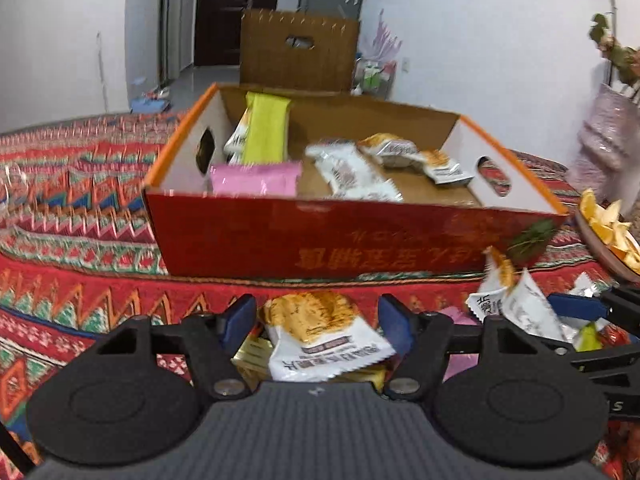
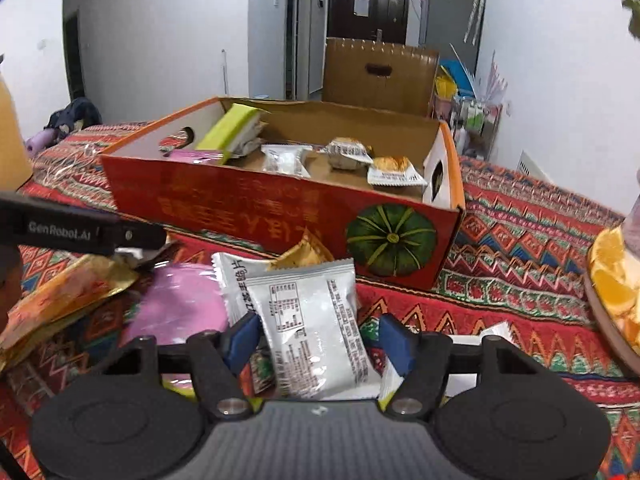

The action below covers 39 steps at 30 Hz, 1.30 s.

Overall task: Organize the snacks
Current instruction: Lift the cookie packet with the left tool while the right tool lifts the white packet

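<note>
Straddling one white snack packet [image 1: 320, 336] with an orange-brown top, the left gripper [image 1: 318, 322] stood with its two blue pads apart and clear of the wrapper; the packet's long axis ran away from the camera, tilted a little to the left. The right gripper [image 2: 318, 338] likewise stood open around one grey-white packet [image 2: 316, 328] lying label side up, its long axis pointing forward toward the box. Both packets lay in a loose pile on the patterned cloth [image 2: 520, 280], just in front of the box. Beside them in the right wrist view were one pink packet [image 2: 184, 308] and one gold wrapper [image 2: 60, 296]. One red cardboard box [image 1: 340, 236] stood beyond, open-topped, its long side facing the grippers. Inside it at least six packets could be counted: one yellow-green [image 1: 266, 128] leaning upright in the far left corner, one pink [image 1: 256, 178] at the near left wall, and white ones [image 1: 352, 172] lying flat toward the right. One dish of orange slices [image 2: 612, 280] sat at the right edge.
</note>
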Each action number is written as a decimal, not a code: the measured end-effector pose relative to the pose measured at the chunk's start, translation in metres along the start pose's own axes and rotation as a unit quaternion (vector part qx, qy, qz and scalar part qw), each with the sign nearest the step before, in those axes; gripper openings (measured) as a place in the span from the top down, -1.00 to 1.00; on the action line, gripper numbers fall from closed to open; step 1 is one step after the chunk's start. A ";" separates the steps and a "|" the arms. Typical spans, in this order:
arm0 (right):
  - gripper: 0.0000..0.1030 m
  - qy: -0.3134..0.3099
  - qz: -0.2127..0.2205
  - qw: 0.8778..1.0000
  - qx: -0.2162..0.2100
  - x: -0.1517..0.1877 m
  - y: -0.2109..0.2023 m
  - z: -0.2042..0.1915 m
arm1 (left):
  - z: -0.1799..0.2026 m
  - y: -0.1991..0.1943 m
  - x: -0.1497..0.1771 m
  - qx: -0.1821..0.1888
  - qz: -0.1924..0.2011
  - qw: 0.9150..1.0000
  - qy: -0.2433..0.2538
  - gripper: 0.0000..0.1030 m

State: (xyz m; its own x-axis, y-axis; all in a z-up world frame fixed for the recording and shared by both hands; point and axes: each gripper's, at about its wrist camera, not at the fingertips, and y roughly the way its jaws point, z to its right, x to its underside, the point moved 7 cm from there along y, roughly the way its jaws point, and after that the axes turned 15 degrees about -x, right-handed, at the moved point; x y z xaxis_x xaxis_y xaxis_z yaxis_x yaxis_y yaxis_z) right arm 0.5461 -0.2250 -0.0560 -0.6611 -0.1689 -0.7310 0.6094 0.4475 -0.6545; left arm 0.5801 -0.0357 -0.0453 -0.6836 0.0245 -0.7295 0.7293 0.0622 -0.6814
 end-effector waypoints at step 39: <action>0.23 0.011 0.130 0.991 -0.025 0.076 -0.174 -0.111 | -0.028 -0.228 0.088 0.035 0.094 0.994 -0.046 0.07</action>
State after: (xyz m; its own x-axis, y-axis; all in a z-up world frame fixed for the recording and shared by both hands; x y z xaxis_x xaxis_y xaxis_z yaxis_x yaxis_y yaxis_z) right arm 0.3413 -0.2183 0.0236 -0.4942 -0.0233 -0.8690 0.7379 0.5172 -0.4335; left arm 0.3529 -0.0196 0.0473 -0.5324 -0.0632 -0.8441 0.8460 -0.0046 -0.5332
